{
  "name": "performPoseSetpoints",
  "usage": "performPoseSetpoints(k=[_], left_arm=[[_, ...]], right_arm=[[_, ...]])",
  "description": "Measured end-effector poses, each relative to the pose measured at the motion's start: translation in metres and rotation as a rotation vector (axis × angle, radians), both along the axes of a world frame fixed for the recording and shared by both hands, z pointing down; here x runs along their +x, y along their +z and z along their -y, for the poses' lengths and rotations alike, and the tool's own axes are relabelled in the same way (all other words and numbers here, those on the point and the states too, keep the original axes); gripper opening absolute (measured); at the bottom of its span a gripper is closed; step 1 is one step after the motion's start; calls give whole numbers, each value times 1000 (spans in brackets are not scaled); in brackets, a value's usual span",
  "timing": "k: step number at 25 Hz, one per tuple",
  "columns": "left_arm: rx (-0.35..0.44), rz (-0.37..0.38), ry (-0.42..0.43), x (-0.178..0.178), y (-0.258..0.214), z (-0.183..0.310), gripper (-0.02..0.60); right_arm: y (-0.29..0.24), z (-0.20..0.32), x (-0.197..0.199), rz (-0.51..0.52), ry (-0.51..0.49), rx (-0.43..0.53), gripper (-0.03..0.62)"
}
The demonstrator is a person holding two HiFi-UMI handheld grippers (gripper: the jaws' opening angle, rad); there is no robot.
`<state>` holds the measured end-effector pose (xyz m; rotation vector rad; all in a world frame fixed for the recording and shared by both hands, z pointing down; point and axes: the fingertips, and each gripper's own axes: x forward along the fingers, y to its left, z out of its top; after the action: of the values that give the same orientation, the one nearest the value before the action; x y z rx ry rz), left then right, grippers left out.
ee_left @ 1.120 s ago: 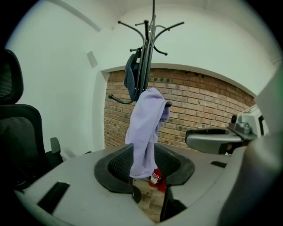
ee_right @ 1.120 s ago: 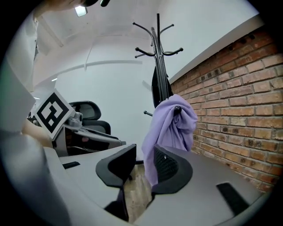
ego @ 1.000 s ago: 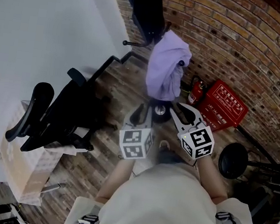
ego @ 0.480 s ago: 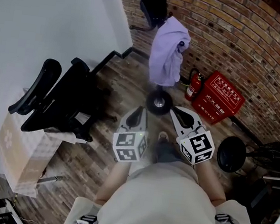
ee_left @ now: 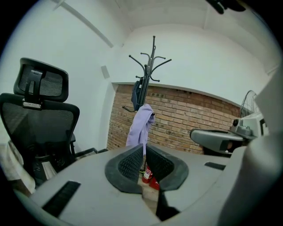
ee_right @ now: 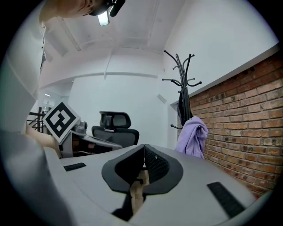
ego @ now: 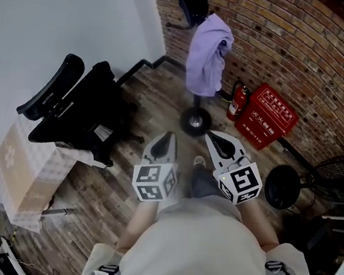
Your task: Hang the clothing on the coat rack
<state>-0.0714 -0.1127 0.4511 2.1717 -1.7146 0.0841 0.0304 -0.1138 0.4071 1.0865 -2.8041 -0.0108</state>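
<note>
Lilac clothing (ego: 206,55) hanging low on the coat rack (ee_left: 152,59), at the far side of the scene against the brick wall (ego: 309,51); a fire extinguisher (ego: 236,106) and red box (ego: 266,118) stand to its right, an office chair (ego: 75,111) to the near left. Left gripper (ego: 168,137): jaws closing, a thin gap at the tips, nothing between them. Right gripper (ego: 213,138): jaws together, empty. Both grippers are near the person, well apart from the clothing.

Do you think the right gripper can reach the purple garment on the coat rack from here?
Probably not yet: the right gripper, shut and empty, hangs well short of the purple garment, though nothing seems to stand in the way.
</note>
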Motion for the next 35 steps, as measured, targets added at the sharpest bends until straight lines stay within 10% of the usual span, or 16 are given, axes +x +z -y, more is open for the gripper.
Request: performPoseSetpoints(k=[35], left_arm=[[-15,34,-5,-7,-1,-26,6]], right_arm=[[-1,-21,-16,2,-52,7,-2]])
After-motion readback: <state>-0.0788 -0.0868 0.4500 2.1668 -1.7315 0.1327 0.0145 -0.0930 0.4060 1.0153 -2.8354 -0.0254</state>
